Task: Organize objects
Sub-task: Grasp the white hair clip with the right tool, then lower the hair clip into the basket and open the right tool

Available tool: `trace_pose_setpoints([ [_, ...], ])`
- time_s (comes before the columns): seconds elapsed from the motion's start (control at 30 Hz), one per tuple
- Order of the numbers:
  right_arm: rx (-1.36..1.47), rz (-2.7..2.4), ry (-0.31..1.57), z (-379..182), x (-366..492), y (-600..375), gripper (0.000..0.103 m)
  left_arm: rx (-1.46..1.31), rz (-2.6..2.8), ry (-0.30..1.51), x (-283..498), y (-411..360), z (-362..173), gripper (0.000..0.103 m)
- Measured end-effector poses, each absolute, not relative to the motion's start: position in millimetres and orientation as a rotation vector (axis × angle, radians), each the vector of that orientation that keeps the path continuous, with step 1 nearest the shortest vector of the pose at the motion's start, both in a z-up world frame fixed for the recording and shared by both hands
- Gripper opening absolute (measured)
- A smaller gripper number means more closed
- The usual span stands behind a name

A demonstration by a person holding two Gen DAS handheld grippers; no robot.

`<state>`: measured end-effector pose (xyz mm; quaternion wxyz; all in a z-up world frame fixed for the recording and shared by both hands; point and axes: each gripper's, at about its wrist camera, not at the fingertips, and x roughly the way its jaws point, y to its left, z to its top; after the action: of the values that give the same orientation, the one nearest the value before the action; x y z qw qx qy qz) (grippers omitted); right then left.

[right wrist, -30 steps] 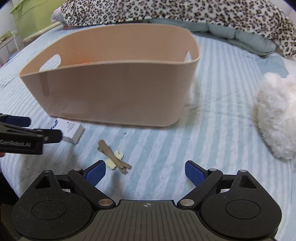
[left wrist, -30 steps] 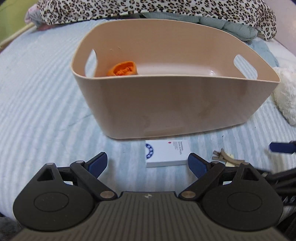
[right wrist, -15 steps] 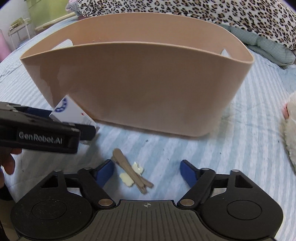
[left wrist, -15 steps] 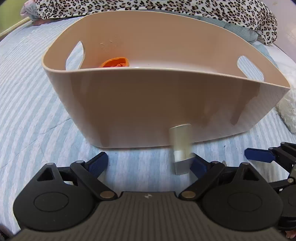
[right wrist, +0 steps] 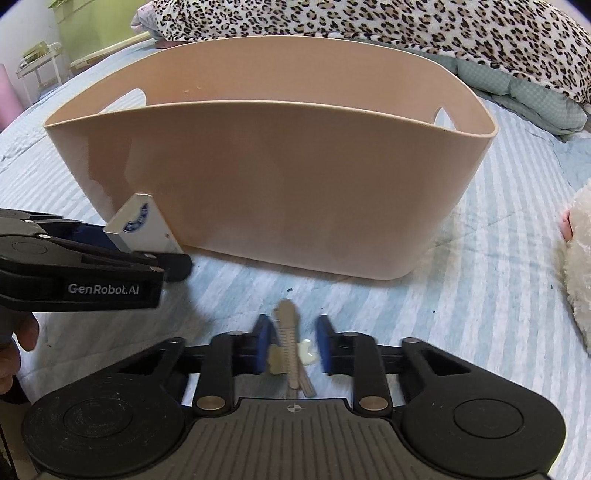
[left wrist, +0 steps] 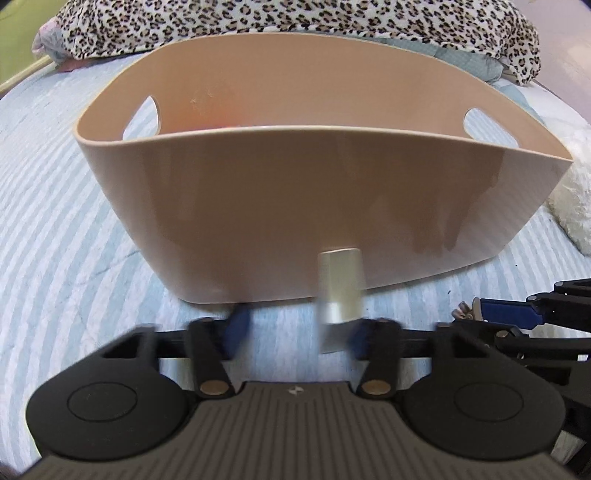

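A beige plastic tub (left wrist: 295, 206) with cut-out handles stands on the striped bed; it also shows in the right wrist view (right wrist: 280, 192). A small white box (left wrist: 340, 291) with a blue logo stands tilted on edge against my left gripper's right finger; the box shows in the right wrist view (right wrist: 142, 225) too. My left gripper (left wrist: 295, 334) is part-closed, its left finger still apart from the box. My right gripper (right wrist: 291, 345) is nearly closed around a beige hair clip (right wrist: 290, 339) with cream flowers lying on the bed, fingers just short of it.
A leopard-print blanket (left wrist: 295, 18) and teal quilt (right wrist: 535, 96) lie behind the tub. A white fluffy toy (right wrist: 580, 258) sits at the right. The left gripper's body (right wrist: 81, 266) shows at the right wrist view's left.
Both grippers have narrowed from wide open. The white box has been tipped up from flat onto its edge. My right gripper has moved over the hair clip.
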<state>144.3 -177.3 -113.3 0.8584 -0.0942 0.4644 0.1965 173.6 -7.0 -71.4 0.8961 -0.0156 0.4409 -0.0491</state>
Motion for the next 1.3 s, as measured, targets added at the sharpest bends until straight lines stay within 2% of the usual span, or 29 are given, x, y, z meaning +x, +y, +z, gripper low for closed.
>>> trace_pose_setpoints([
  [0.03,-0.183,0.371,0.970,-113,143,-177,0.020,-0.027,-0.108,0.911,173,-6,-71,0.018],
  [0.07,-0.180,0.372,0.970,-112,141,-179,0.019,-0.018,-0.114,0.910,173,-5,-70,0.016],
  [0.27,-0.152,0.369,0.960,-103,127,-182,0.010,-0.018,-0.108,0.907,169,0,-62,0.016],
  [0.5,-0.098,0.368,0.896,-75,128,-198,0.010,-0.029,-0.124,0.855,150,7,-28,0.016],
  [0.87,-0.022,0.358,0.719,1,137,-217,0.010,-0.002,-0.156,0.713,129,11,35,0.016],
  [1.1,-0.008,0.341,0.626,37,164,-213,0.010,0.011,-0.113,0.644,153,13,62,0.016],
  [1.3,-0.025,0.327,0.605,40,197,-198,0.010,0.021,-0.043,0.626,194,15,68,0.016],
])
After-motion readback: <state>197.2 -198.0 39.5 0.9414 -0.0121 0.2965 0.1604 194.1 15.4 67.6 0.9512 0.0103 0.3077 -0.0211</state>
